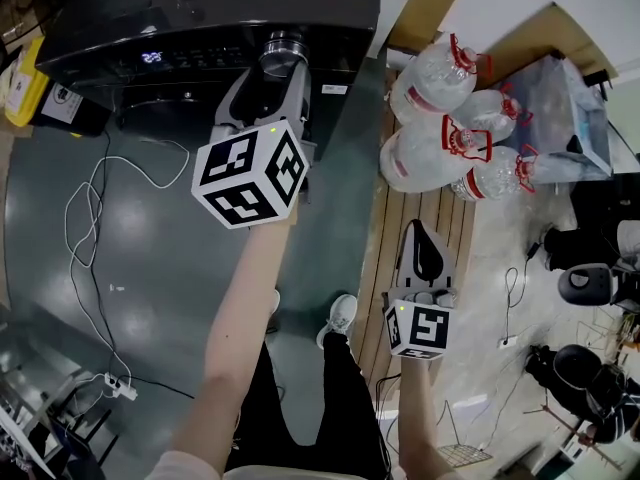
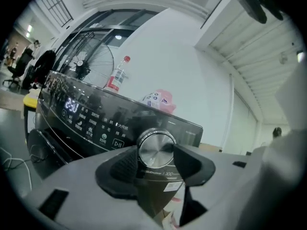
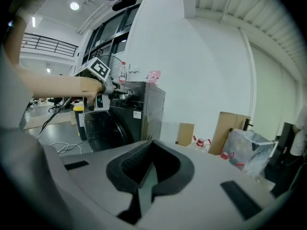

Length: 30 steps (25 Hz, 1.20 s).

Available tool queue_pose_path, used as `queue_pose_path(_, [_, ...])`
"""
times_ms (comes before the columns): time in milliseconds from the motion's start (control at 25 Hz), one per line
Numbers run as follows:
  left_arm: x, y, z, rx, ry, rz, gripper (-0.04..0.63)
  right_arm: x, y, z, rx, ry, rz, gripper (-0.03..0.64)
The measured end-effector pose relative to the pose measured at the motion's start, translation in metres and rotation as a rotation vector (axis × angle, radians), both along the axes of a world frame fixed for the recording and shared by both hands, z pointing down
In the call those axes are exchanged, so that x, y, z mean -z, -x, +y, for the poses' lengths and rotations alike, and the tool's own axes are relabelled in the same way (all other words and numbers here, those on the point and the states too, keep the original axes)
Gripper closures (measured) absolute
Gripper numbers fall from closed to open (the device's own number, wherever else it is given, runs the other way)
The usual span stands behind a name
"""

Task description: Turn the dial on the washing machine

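The left gripper [image 2: 155,157] has its jaws set wide around the dial [image 2: 156,145], one pad on each flank of the metal knob, and both pads look to be touching its rim, so I judge it gripped rather than merely straddled. The dial sits at the right end of the panel [image 2: 93,121], high on the front of the washer [image 1: 200,18], with the buttons and the lit display [image 2: 72,104] running off to its left. The gripper points almost level into the washer's front. To turn well from here, the squeeze should be firm and even on both sides, since the knob is smooth metal and a light hold would likely slip. The roll should come from the wrist about the dial's own axis, with no push left or right that could drag a pad off the rim or onto the nearest button. Short, steady turns are safest, with the display checked after each. The right gripper [image 3: 152,150] hangs well to the right, nearer the person, its jaws together and holding nothing; it has no part in this step.
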<state>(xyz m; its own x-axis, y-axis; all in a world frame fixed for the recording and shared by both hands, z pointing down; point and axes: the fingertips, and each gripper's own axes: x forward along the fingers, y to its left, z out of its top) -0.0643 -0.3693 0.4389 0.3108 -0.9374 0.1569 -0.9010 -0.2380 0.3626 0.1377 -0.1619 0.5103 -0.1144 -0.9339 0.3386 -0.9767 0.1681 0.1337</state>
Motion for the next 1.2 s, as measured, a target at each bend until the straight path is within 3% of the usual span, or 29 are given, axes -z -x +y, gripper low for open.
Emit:
queue_pose_path(280, [0.000,-0.002,0.000,-0.029,-0.038,-0.203,0.371,-0.002,0.005,0.001,0.005,0.007,-0.004,0.612])
queue_pose_path(760, [0.001,-0.006,0.000,-0.078,-0.079,-0.444,0.373,0.000,0.008,0.000,0.015,0.002,0.001,0.612])
queue_pose_path(1080, [0.003,-0.010,0.001,-0.109,-0.135,-0.793,0.374,0.000,0.010,0.001,0.015,-0.001,0.000,0.612])
queue_pose_path(1200, [0.003,-0.011,0.001,-0.115,-0.141,-0.837,0.373,0.001,0.011,0.002,0.015,-0.006,-0.001,0.612])
